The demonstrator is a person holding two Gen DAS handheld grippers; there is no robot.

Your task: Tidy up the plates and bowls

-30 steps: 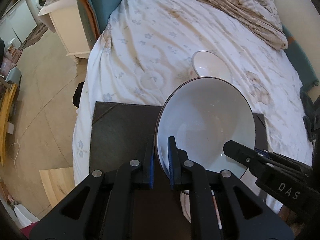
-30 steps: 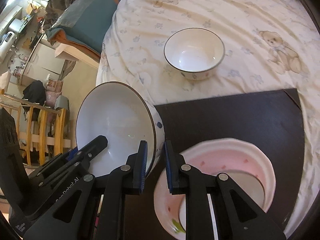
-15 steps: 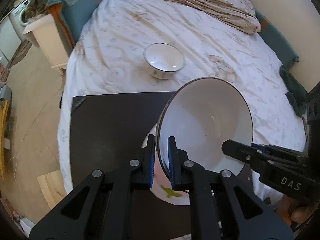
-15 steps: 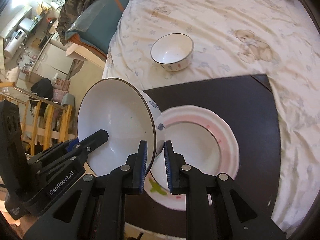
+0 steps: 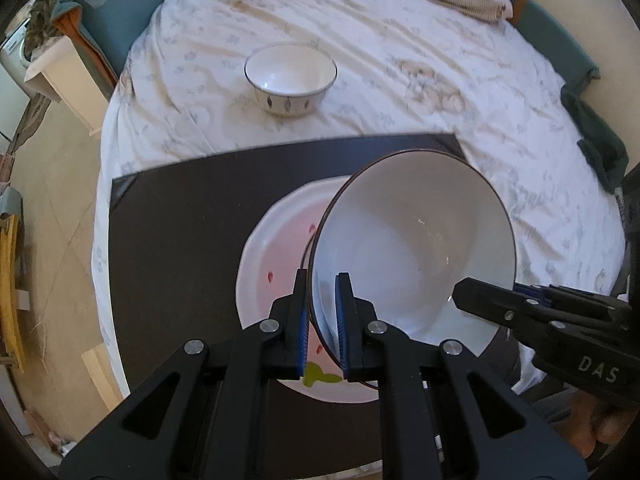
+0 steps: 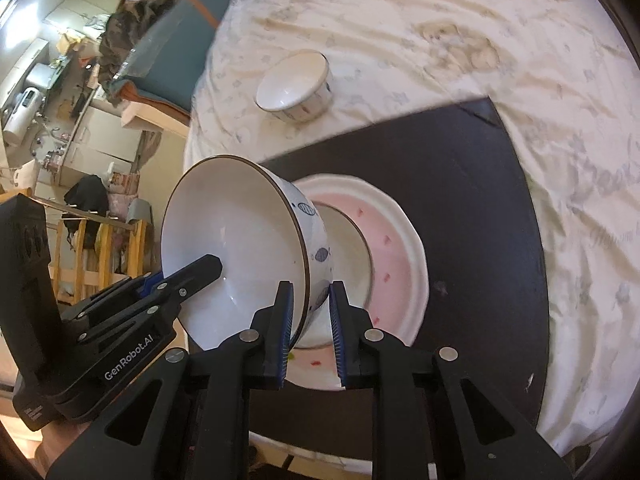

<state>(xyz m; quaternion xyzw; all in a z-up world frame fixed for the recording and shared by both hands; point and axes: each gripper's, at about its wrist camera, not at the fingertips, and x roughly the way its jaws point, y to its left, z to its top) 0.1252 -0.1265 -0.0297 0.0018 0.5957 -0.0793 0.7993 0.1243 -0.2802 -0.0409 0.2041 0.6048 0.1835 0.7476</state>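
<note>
Left wrist view. Left claw (image 5: 323, 320) is clamped on the near rim of a large white ceramic bowl with a thin dark rim line (image 5: 412, 264); one blue pad sits outside the wall, the other inside. The bowl is tilted, its opening facing the camera. Directly under it lies a white scalloped plate with a pink inner band and small red marks (image 5: 276, 248), resting on a dark brown rectangular mat (image 5: 172, 220). The mat lies on a bed with a pale printed sheet (image 5: 400, 60). A small white bowl with a dark rim and a patterned outer wall (image 5: 290, 78) stands upright on the sheet beyond the mat's far edge, apart from it. The right claw (image 5: 476, 292) comes in from the right edge, one black finger lying inside the large bowl at its lower right rim.

Right wrist view. Right claw (image 6: 309, 320) grips the large bowl (image 6: 236, 248) at its rim, pads on either side of the wall with the blue leaf pattern. The left claw (image 6: 200, 268) holds the opposite rim. The bowl's foot is over the plate (image 6: 400, 248); whether it touches cannot be told. The small bowl (image 6: 296, 84) stands on the sheet (image 6: 520, 40) past the mat (image 6: 480, 200).
</note>
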